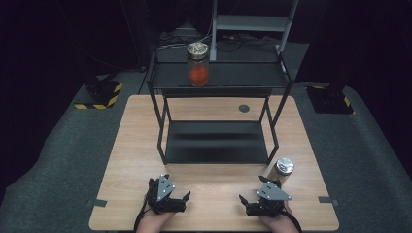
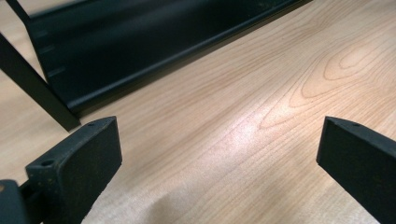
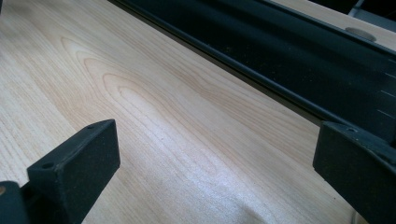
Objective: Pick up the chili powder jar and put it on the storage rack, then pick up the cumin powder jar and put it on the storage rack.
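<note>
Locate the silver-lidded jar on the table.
In the high view, the silver-lidded jar stands upright on the table, just beyond the right gripper and off the black rack's front right corner.

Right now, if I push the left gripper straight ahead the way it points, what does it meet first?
Bare table top first, then likely the black shelf rack, its bottom tray edge. The left gripper is open and empty; depth is unclear.

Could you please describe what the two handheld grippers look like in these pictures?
Both are black. The left gripper and right gripper each carry a grey three-cornered plate on top, and a black cable trails from the left one toward the person. The fingers are blocky, matte black pads, each with a small hole near its top edge. No sleeves are visible.
</note>
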